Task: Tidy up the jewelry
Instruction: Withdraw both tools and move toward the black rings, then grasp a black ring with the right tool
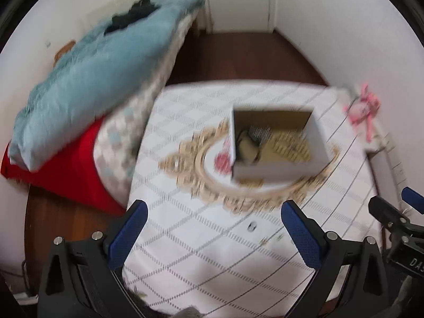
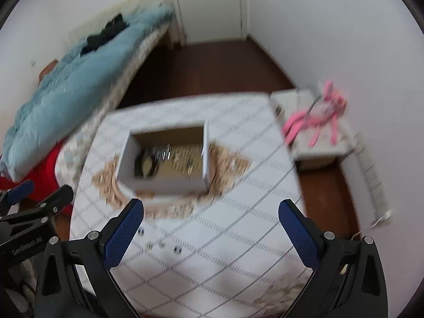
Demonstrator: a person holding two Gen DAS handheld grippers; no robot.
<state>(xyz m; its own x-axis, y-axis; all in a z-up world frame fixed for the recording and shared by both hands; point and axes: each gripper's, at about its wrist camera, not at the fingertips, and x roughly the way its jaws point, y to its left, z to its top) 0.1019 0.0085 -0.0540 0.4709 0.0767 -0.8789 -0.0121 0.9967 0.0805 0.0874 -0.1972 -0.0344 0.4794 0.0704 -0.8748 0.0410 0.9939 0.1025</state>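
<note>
An open white cardboard box (image 1: 278, 168) (image 2: 164, 182) stands on the white patterned tablecloth (image 1: 212, 251) (image 2: 225, 251), over a gold oval ornament. Inside it lie a dark band, a silvery piece and gold chains (image 1: 291, 147) (image 2: 182, 159). Small silver earrings (image 1: 251, 226) (image 2: 161, 245) lie on the cloth in front of the box. My left gripper (image 1: 214, 212) is open and empty above the near cloth. My right gripper (image 2: 210, 213) is open and empty, just above the earrings. Both views are blurred.
A bed with a light blue duvet (image 1: 87, 79) (image 2: 66, 90) and a red cloth (image 1: 61, 164) lies to the left. A pink toy (image 1: 363, 108) (image 2: 315, 119) rests on a white stand at the right. Dark wood floor lies beyond the table.
</note>
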